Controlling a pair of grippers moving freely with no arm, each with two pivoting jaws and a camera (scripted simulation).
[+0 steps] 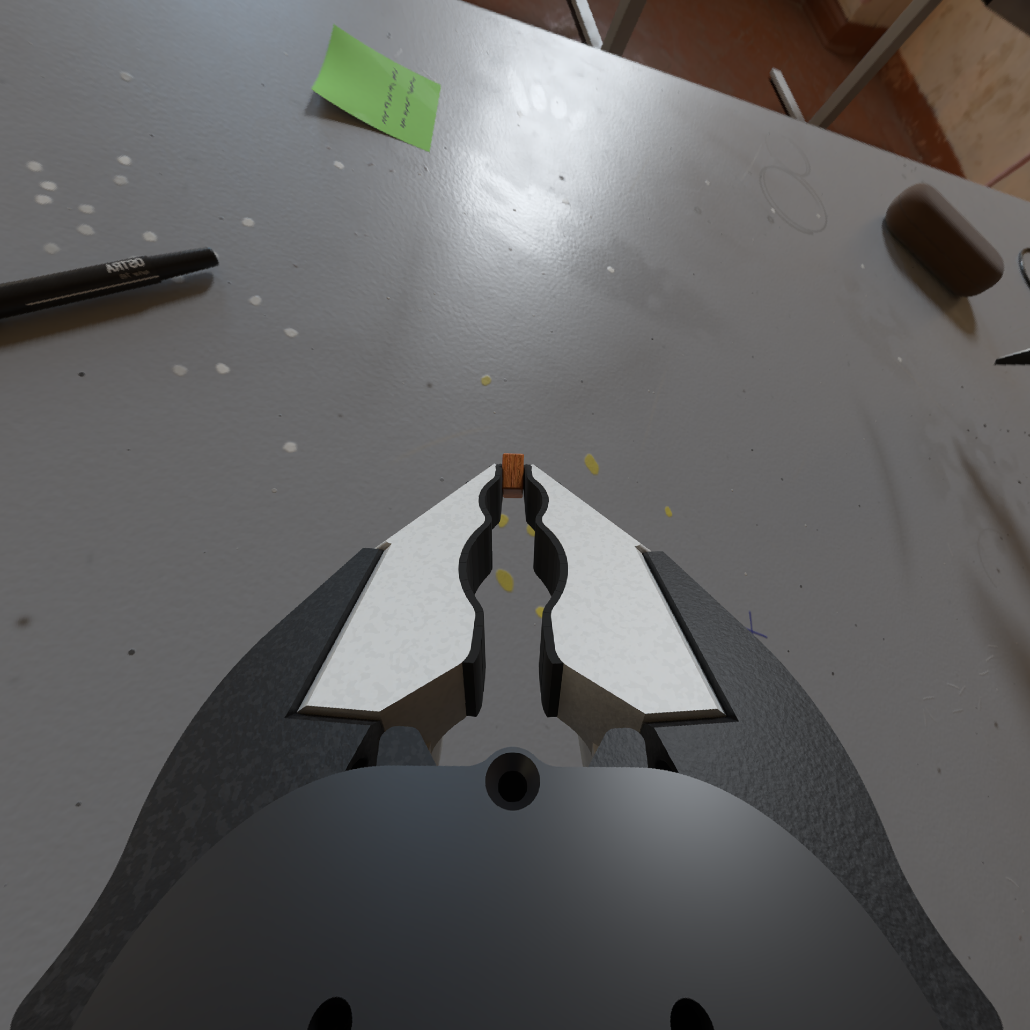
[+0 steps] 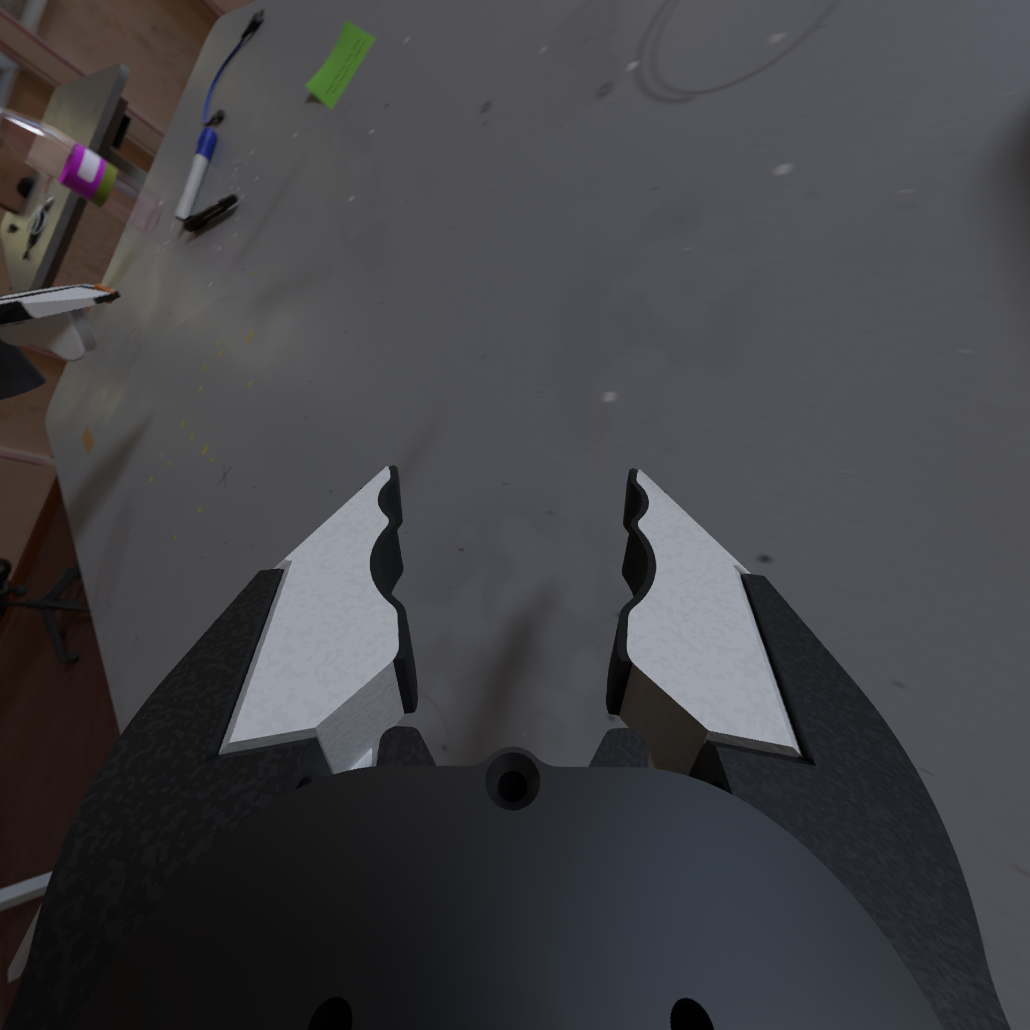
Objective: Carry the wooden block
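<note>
Left gripper [image 1: 513, 478] pinches the wooden block [image 1: 513, 470] at its fingertips, seemingly above the table [image 1: 613, 345]; right gripper [image 2: 514, 490] gapes empty, well right

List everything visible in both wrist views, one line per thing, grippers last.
wooden block: one, orange-brown, clamped at the left gripper's fingertips.
table: one, grey, speckled with white and yellow spots.
sticky note: one, green, far side of the table.
black pen: one, left of the left wrist view.
brown case: one, rounded, at the right edge.
blue-capped marker: one, white body, near the table's left edge in the right wrist view.
blue cable: one, beyond the marker.
left gripper: shut on the block.
right gripper: open, holding nothing.
</note>
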